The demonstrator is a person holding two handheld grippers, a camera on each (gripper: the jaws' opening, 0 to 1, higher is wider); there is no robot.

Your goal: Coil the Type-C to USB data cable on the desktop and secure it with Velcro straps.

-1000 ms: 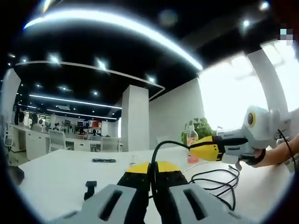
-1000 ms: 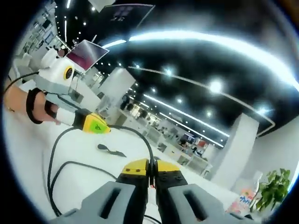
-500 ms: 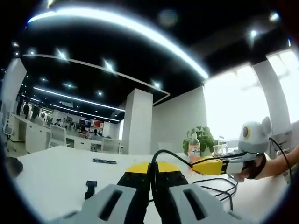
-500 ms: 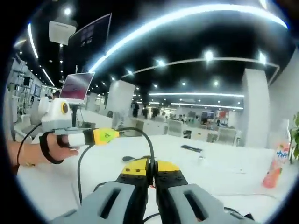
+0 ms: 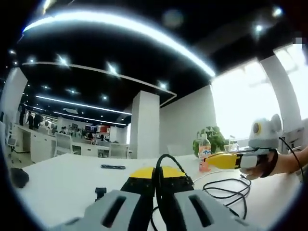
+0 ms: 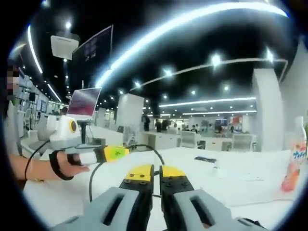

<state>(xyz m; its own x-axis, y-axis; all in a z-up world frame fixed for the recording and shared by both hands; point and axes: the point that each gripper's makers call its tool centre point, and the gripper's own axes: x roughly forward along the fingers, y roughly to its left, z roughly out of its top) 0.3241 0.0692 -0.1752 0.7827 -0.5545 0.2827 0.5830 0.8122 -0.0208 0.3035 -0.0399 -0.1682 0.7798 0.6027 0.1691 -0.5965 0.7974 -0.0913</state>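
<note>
Two grippers were raised above the white desktop (image 5: 57,175), each clenched on the black data cable (image 5: 166,159). In the left gripper view, the left gripper (image 5: 156,172) pinched the cable between its closed yellow-tipped jaws, and the cable arched right to the right gripper (image 5: 208,158), with loose loops lying on the desktop at near right. In the right gripper view, the right gripper (image 6: 154,171) gripped the same cable, which curved left to the left gripper (image 6: 126,152). A Velcro strap (image 5: 100,192) lay at near left, another black strap (image 5: 113,167) farther off. A bottle (image 5: 204,153) stood beside a plant (image 5: 215,137) at far right.
</note>
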